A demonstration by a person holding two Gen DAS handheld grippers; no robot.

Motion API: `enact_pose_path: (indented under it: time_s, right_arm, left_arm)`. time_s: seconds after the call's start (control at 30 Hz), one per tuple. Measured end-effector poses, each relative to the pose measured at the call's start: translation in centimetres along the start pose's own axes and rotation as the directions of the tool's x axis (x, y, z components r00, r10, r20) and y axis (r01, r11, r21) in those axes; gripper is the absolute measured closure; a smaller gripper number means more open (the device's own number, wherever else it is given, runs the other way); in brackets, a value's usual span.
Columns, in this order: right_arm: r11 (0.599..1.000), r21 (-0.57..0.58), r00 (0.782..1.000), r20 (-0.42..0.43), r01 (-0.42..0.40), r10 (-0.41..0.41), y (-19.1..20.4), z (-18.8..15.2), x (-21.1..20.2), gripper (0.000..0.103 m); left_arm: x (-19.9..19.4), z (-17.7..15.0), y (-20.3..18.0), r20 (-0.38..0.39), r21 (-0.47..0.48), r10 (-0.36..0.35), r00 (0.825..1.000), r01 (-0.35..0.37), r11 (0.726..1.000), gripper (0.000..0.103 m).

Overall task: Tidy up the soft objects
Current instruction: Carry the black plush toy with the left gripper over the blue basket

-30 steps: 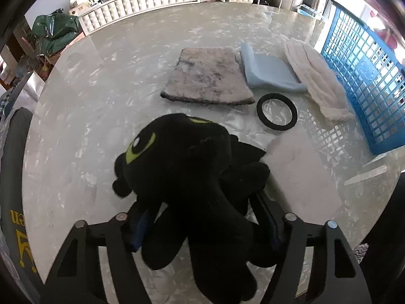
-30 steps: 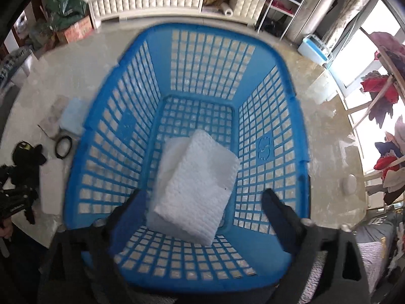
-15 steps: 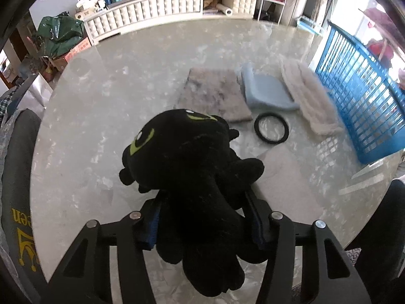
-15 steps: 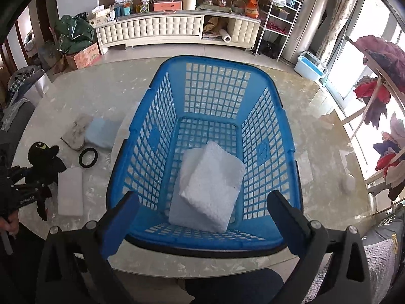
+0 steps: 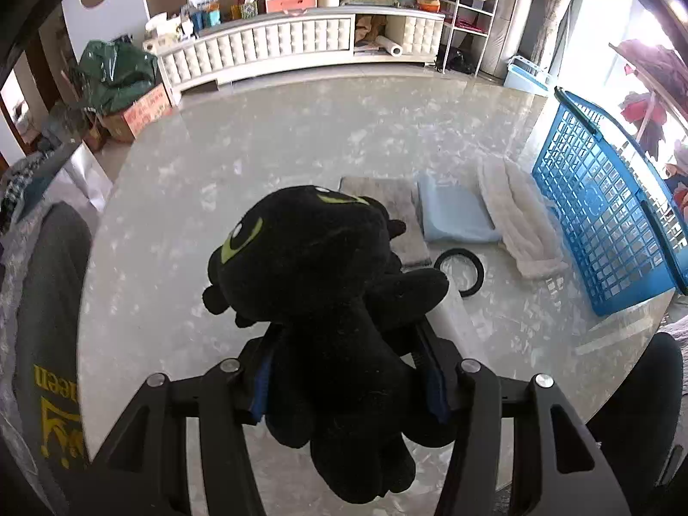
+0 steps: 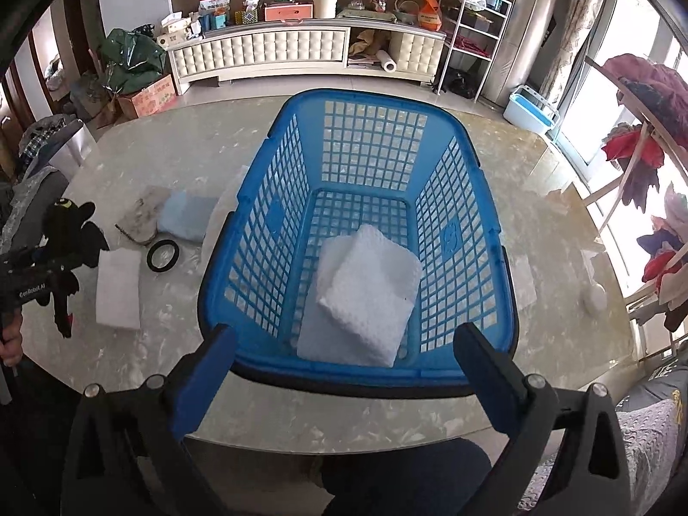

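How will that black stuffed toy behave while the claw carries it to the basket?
Probably floppy: the black stuffed toy has legs dangling below the left claw. Likely light, since a mid-body pinch holds it above the table. It seems squashy, so it may sag or slip.

Folded towels inside basket; ring, cloths on table left of basket.

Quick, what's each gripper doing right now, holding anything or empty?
Left gripper: closed on the black plush toy, lifted off the table.
Right gripper: open and empty, above the near rim of the blue basket.
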State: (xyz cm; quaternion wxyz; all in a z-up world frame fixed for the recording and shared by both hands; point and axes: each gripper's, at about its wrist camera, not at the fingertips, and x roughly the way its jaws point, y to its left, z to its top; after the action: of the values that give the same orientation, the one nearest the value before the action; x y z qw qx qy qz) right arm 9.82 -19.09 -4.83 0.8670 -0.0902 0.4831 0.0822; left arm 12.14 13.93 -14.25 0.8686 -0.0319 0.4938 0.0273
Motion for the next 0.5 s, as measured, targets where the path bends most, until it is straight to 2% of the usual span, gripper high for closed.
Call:
enact_pose_path:
  time_s: [0.27,0.5]
  right_arm:
    - [1.000,0.005,1.000,0.008,-0.018,0.018,-0.1,-0.7,-0.4,0.002]
    - [0.999,0.017,0.999,0.016,-0.037,0.037,-0.5,-1.1,-0.8,0.002]
  left_arm:
    - [-2.4,1.4,-0.7,0.067,0.036,0.012,0.998,-0.014,0.999,0.050]
    - [-5.3,2.9,-3.0,0.124,0.089,0.004,0.992,-0.015,0.996,0.050]
